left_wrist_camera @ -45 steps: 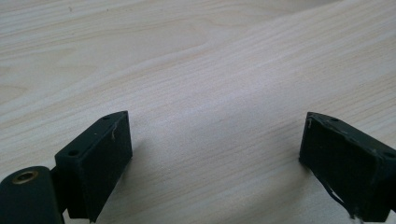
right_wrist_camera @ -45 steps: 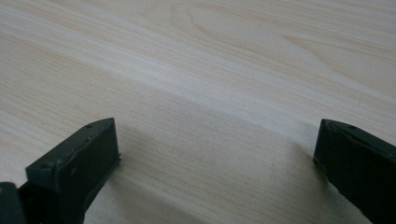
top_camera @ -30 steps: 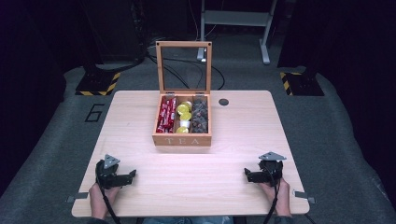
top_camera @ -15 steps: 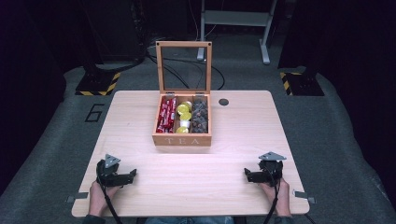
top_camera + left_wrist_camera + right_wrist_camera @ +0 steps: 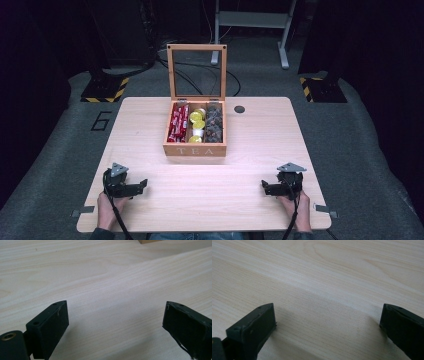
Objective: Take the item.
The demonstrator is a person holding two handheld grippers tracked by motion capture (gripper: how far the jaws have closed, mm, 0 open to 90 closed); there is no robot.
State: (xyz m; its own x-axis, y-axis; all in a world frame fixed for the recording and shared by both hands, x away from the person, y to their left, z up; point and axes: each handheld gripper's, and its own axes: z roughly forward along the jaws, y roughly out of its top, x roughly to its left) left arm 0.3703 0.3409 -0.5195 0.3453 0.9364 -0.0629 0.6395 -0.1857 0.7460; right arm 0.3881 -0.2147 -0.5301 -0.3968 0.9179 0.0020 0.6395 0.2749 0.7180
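A wooden tea box (image 5: pixel 195 149) marked TEA stands in the middle of the light wood table (image 5: pixel 250 150), its glass lid (image 5: pixel 196 72) raised upright. Inside lie red sachets (image 5: pixel 177 123) on the left, yellow capsules (image 5: pixel 196 120) in the middle and dark pieces (image 5: pixel 214 124) on the right. My left gripper (image 5: pixel 141 185) rests low on the table near the front left, open, nothing between its jaws (image 5: pixel 115 317). My right gripper (image 5: pixel 265 188) sits at the front right, also open and empty (image 5: pixel 327 320). A corner of the box (image 5: pixel 148 241) shows at the top of the left gripper view.
A small dark round hole (image 5: pixel 239 109) sits in the table right of the box. Around the table is grey carpet, with yellow-black striped bases (image 5: pixel 105 90) at the back left and back right (image 5: pixel 320 89) and a metal stand (image 5: pixel 250 20) behind.
The left gripper has shifted slightly; the right gripper and the box are unchanged.
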